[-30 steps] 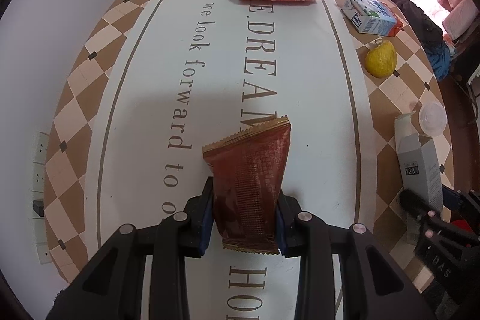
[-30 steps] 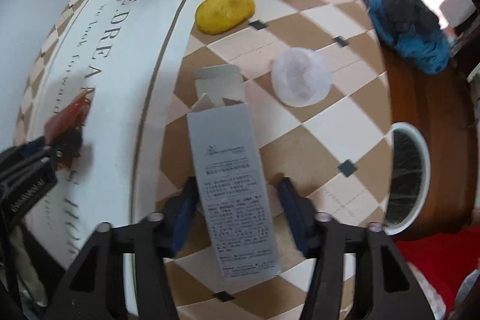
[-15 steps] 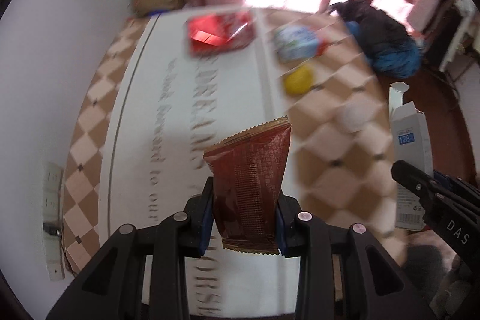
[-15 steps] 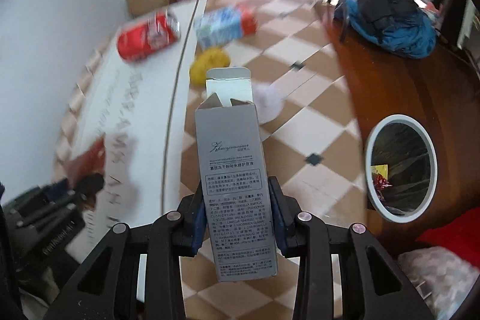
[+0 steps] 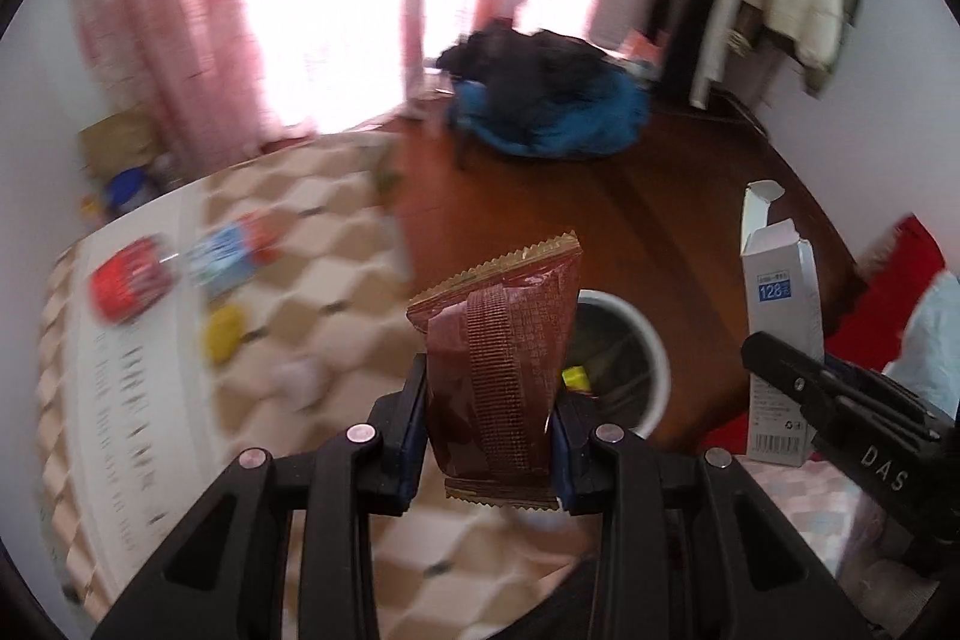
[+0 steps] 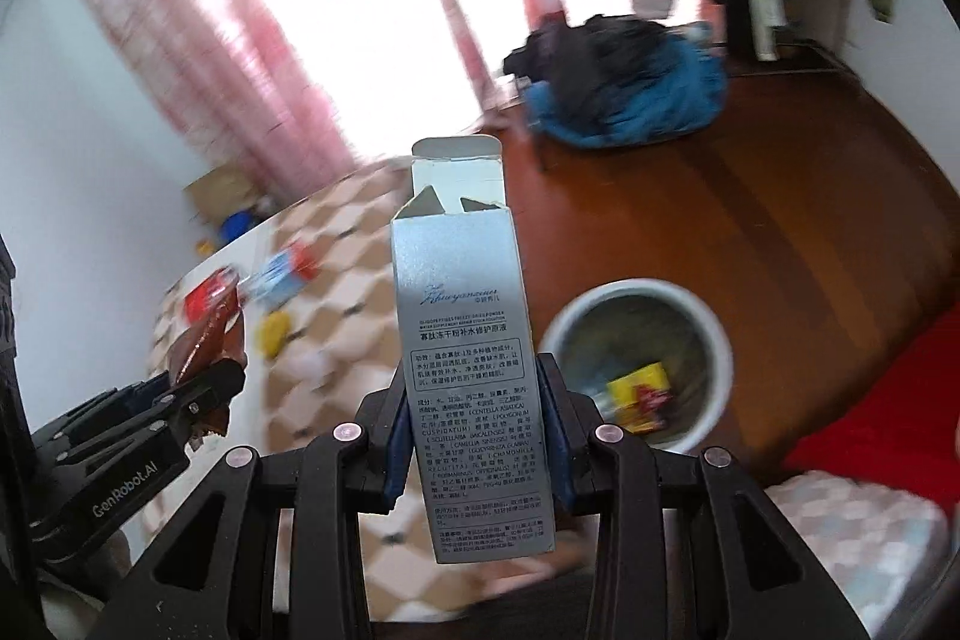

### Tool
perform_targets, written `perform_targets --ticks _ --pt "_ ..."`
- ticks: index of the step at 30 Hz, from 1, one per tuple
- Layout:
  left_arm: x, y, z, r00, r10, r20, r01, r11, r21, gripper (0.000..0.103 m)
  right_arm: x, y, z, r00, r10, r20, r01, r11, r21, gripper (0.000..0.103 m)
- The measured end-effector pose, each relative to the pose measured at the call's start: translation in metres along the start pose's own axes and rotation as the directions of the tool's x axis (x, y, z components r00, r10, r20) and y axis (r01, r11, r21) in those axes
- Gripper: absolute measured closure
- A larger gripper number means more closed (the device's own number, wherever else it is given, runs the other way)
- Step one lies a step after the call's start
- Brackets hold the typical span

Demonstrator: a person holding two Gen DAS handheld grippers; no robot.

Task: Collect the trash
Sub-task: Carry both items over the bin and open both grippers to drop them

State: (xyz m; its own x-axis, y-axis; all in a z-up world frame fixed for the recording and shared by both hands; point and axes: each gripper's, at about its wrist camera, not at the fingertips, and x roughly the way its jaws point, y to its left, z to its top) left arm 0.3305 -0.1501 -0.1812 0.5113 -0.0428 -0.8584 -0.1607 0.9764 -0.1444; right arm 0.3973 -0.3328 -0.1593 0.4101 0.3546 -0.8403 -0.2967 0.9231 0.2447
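Your left gripper (image 5: 489,436) is clamped on the crinkled brown foil wrapper (image 5: 501,364); your right gripper (image 6: 477,436) pinches the tall grey cardboard carton (image 6: 471,370). Both hang near the round white-rimmed bin (image 6: 717,334), right of the mat. Release early and either may land outside the rim.

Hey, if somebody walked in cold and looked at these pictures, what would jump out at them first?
Probably the two held pieces of trash: a brown snack wrapper clamped in the left gripper, and a tall grey carton, top flap open, clamped in the right gripper. Just beyond them on the wooden floor stands a white bin with a yellow packet inside.
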Motion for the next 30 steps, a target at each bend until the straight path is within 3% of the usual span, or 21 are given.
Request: perform_targets --ticks 4,6,13,16,18,19,20,21,23,24,25,26,27,30 --pt "0.059 -0.044 0.019 0.993 -0.065 -0.097 0.070 0.997 0.040 0.073 0.014 -0.064 0.013 0.998 -0.049 -0.031 0.050 0.997 0.057 0.065" --pt "0.091 -0.056 0.023 0.985 -0.084 -0.150 0.092 0.995 0.044 0.073 0.036 -0.099 0.016 0.994 -0.050 -0.094 0.058 0.994 0.089 0.065" --pt "0.198 -0.078 0.033 0.922 -0.174 -0.345 0.180 0.984 -0.017 0.068 0.125 -0.174 0.006 0.961 -0.024 -0.275 0.070 0.985 0.160 0.065" --pt "0.230 -0.080 0.035 0.900 -0.174 -0.398 0.172 0.984 -0.041 0.066 0.161 -0.193 -0.003 0.947 0.005 -0.321 0.063 0.978 0.201 0.065" --pt "0.243 -0.080 0.035 0.889 -0.172 -0.425 0.168 0.985 -0.048 0.053 0.182 -0.207 -0.007 0.939 0.013 -0.344 0.067 0.973 0.222 0.065" --pt "0.249 -0.079 0.035 0.881 -0.182 -0.437 0.172 0.983 -0.063 0.035 0.190 -0.211 -0.008 0.936 0.014 -0.352 0.070 0.972 0.224 0.065" --pt "0.254 -0.076 0.034 0.877 -0.182 -0.445 0.167 0.983 -0.074 0.010 0.201 -0.216 -0.009 0.932 0.018 -0.361 0.072 0.970 0.234 0.065" --pt "0.258 -0.074 0.032 0.874 -0.178 -0.453 0.159 0.984 -0.081 0.002 0.209 -0.219 -0.009 0.930 0.026 -0.367 0.069 0.968 0.243 0.064" --pt "0.261 -0.069 0.029 0.872 -0.162 -0.462 0.137 0.987 -0.087 0.000 0.228 -0.227 -0.009 0.922 0.059 -0.383 0.055 0.958 0.281 0.062" --pt "0.261 -0.066 0.028 0.874 -0.143 -0.465 0.117 0.989 -0.085 0.000 0.236 -0.233 -0.011 0.919 0.072 -0.388 0.050 0.954 0.295 0.046" --pt "0.257 -0.066 0.027 0.876 -0.132 -0.463 0.106 0.991 -0.082 0.000 0.243 -0.236 -0.011 0.915 0.079 -0.395 0.052 0.949 0.311 0.018" --pt "0.254 -0.065 0.026 0.879 -0.123 -0.460 0.097 0.992 -0.080 0.000 0.248 -0.241 -0.014 0.913 0.075 -0.401 0.063 0.945 0.321 0.008" --pt "0.253 -0.064 0.025 0.882 -0.110 -0.459 0.084 0.994 -0.076 0.000 0.251 -0.244 -0.015 0.913 0.061 -0.403 0.076 0.946 0.317 0.004" --pt "0.249 -0.064 0.023 0.893 -0.059 -0.446 0.044 0.998 -0.044 0.000 0.251 -0.251 -0.022 0.910 -0.012 -0.414 0.140 0.949 0.281 0.004"
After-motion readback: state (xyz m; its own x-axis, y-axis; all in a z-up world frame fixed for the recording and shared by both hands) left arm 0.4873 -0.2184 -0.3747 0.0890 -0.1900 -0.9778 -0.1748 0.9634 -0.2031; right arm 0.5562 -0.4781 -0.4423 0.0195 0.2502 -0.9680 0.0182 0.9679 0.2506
